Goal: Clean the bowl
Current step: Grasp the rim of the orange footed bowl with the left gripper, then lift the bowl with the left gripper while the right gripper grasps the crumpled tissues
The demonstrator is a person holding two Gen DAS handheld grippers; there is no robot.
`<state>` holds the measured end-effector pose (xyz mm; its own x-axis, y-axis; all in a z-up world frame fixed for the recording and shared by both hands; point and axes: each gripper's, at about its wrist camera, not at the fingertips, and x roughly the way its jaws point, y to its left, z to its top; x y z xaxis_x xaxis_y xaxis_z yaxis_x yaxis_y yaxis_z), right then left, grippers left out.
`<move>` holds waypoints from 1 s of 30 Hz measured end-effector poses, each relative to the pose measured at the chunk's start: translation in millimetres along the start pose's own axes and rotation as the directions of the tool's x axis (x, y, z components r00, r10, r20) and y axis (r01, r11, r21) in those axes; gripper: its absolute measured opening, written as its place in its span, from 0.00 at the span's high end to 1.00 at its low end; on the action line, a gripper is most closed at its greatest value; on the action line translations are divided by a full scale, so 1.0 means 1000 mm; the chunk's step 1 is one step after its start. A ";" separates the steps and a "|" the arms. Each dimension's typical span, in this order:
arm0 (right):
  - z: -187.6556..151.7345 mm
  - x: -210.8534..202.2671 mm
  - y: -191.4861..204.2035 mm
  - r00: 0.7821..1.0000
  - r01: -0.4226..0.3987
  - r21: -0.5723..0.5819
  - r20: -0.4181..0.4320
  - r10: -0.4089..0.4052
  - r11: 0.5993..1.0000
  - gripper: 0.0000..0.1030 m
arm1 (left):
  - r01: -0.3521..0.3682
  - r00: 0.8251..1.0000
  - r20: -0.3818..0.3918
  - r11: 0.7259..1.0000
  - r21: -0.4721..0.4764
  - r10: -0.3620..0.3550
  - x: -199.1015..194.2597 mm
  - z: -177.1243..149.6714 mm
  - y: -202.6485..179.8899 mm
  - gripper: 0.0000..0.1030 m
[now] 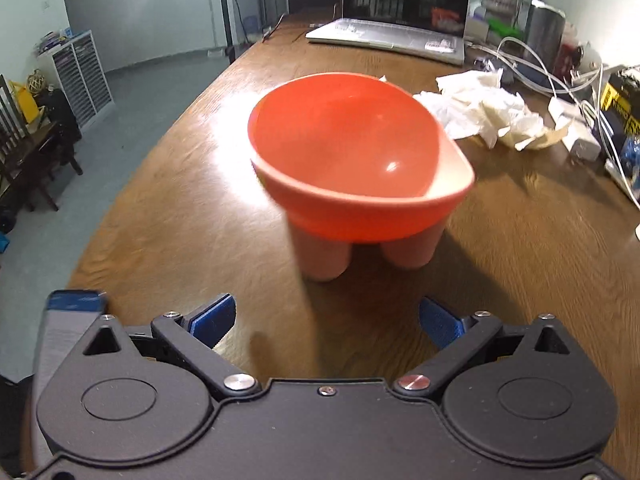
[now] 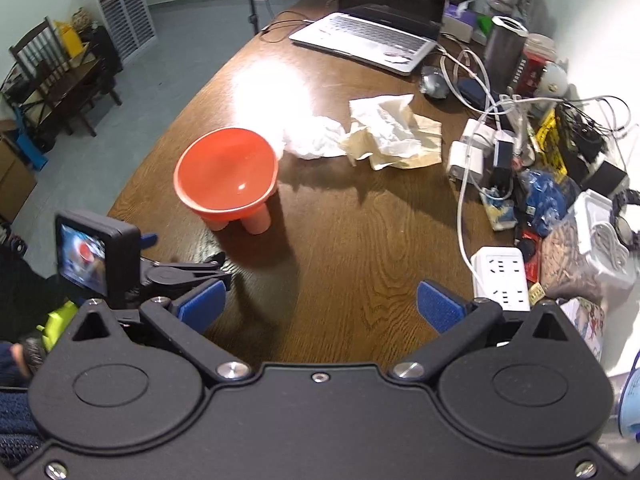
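One orange bowl (image 2: pixel 226 168), two crumpled tissues (image 2: pixel 384 134), both claws (image 1: pixel 325 322) (image 2: pixel 320 306) wide, empty.

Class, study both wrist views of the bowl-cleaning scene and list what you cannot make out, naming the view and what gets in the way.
- Left wrist view: the orange bowl is smeared by motion blur, so any dirt inside cannot be judged.
- Left wrist view: the bowl's far legs are hidden behind its own body.
- Right wrist view: the laptop screen is dark and cut off by the top edge.
- Right wrist view: the small screen on the left gripper's camera is too tiny and blurred to read.
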<state>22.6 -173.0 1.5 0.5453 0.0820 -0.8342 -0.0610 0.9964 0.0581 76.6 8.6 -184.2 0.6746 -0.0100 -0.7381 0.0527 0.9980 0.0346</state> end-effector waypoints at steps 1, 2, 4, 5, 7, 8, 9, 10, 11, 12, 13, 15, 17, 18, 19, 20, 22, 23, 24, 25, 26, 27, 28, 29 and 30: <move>0.001 0.000 -0.002 1.000 0.009 0.011 0.004 -0.009 1.000 0.00 | 0.000 1.000 0.020 1.000 0.000 0.000 0.002 0.000 -0.002 0.04; 0.003 0.000 -0.006 1.000 0.016 0.020 0.010 -0.016 1.000 0.01 | -0.004 0.998 0.055 1.000 0.001 0.004 0.004 -0.002 -0.005 0.04; 0.007 -0.001 -0.012 0.999 0.029 0.040 0.020 -0.030 0.999 0.00 | -0.009 0.996 0.092 1.000 -0.002 0.009 0.008 -0.004 -0.011 0.03; 0.007 0.000 -0.014 0.999 0.033 0.046 0.020 -0.034 0.998 0.01 | -0.012 0.995 0.098 1.000 -0.005 0.012 0.011 -0.004 -0.014 0.03; 0.008 0.003 -0.015 0.999 0.035 0.050 0.013 -0.036 0.998 0.01 | -0.027 0.994 0.106 1.000 -0.009 0.028 0.022 0.005 -0.018 0.03; 0.009 0.005 -0.015 0.999 0.036 0.052 0.010 -0.037 0.998 0.01 | -0.037 0.992 0.120 0.999 0.000 0.036 0.025 0.006 -0.021 0.02; 0.009 0.006 -0.016 0.999 0.038 0.054 0.006 -0.038 0.998 0.01 | -0.051 0.991 0.124 0.999 0.011 0.049 0.029 0.008 -0.024 0.00; 0.009 0.008 -0.016 0.999 0.039 0.055 0.003 -0.039 0.998 0.01 | -0.064 0.990 0.127 0.998 0.019 0.061 0.033 0.011 -0.026 0.00; 0.010 0.008 -0.016 0.999 0.038 0.056 0.001 -0.038 0.998 0.01 | -0.072 0.990 0.124 0.997 0.018 0.069 0.041 0.019 -0.028 0.00; 0.011 0.009 -0.016 0.999 0.037 0.056 -0.002 -0.037 0.998 0.01 | -0.077 0.990 0.116 0.997 -0.005 0.077 0.046 0.024 -0.028 0.00; 0.013 0.010 -0.017 0.999 0.038 0.058 -0.005 -0.038 0.998 0.01 | -0.077 0.991 0.104 0.996 -0.044 0.081 0.049 0.026 -0.026 0.00; 0.014 0.013 -0.019 0.999 0.037 0.060 -0.008 -0.037 0.998 0.01 | -0.083 0.992 0.086 0.990 -0.116 0.093 0.056 0.031 -0.023 0.00; 0.016 0.016 -0.020 0.999 0.037 0.060 -0.011 -0.036 0.998 0.01 | -0.104 0.986 0.118 0.988 -0.113 0.117 0.060 0.031 -0.024 0.00; 0.017 0.017 -0.021 0.999 0.036 0.060 -0.013 -0.036 0.998 0.01 | -0.102 0.986 0.121 0.987 -0.124 0.117 0.061 0.032 -0.022 0.00; 0.018 0.018 -0.022 0.999 0.036 0.060 -0.014 -0.035 0.998 0.01 | -0.099 0.985 0.125 0.986 -0.134 0.116 0.062 0.033 -0.020 0.02; 0.017 0.018 -0.022 0.999 0.034 0.060 -0.014 -0.033 0.998 0.01 | -0.097 0.985 0.130 0.985 -0.144 0.115 0.063 0.034 -0.018 0.05; 0.017 0.019 -0.023 0.999 0.030 0.063 -0.013 -0.030 0.998 0.01 | -0.102 0.985 0.126 0.985 -0.140 0.120 0.063 0.036 -0.014 0.05; 0.017 0.019 -0.025 1.000 0.028 0.066 -0.010 -0.027 0.997 0.01 | -0.100 0.986 0.120 0.986 -0.137 0.116 0.063 0.037 -0.013 0.05; 0.017 0.018 -0.027 1.000 0.018 0.070 0.000 -0.018 0.997 0.01 | -0.098 0.987 0.117 0.986 -0.134 0.114 0.063 0.038 -0.012 0.05; 0.017 0.018 -0.030 1.000 0.009 0.073 0.011 -0.009 0.997 0.01 | -0.097 0.987 0.114 0.987 -0.131 0.112 0.063 0.039 -0.011 0.05; 0.017 0.017 -0.033 1.000 -0.001 0.077 0.022 0.000 0.997 0.01 | -0.095 0.988 0.110 0.987 -0.127 0.110 0.063 0.039 -0.011 0.05; 0.017 0.017 -0.035 0.999 -0.011 0.080 0.032 0.008 0.997 0.01 | -0.095 0.988 0.107 0.988 -0.124 0.109 0.062 0.039 -0.011 0.05; 0.016 0.016 -0.038 0.999 -0.021 0.084 0.043 0.017 0.996 0.01 | -0.096 0.989 0.105 0.988 -0.118 0.109 0.062 0.040 -0.011 0.05; 0.016 0.016 -0.041 0.998 -0.031 0.087 0.054 0.026 0.996 0.01 | -0.099 0.988 0.105 0.989 -0.106 0.110 0.062 0.040 -0.013 0.05; 0.016 0.015 -0.043 0.997 -0.041 0.090 0.065 0.035 0.995 0.01 | -0.100 0.988 0.105 0.990 -0.098 0.110 0.062 0.039 -0.014 0.05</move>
<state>46.8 -214.8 -4.8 0.5958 0.1177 -0.7945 -0.0074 0.9900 0.1411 146.2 -8.1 -203.7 0.7501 0.0936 -0.6546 -0.0873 0.9953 0.0423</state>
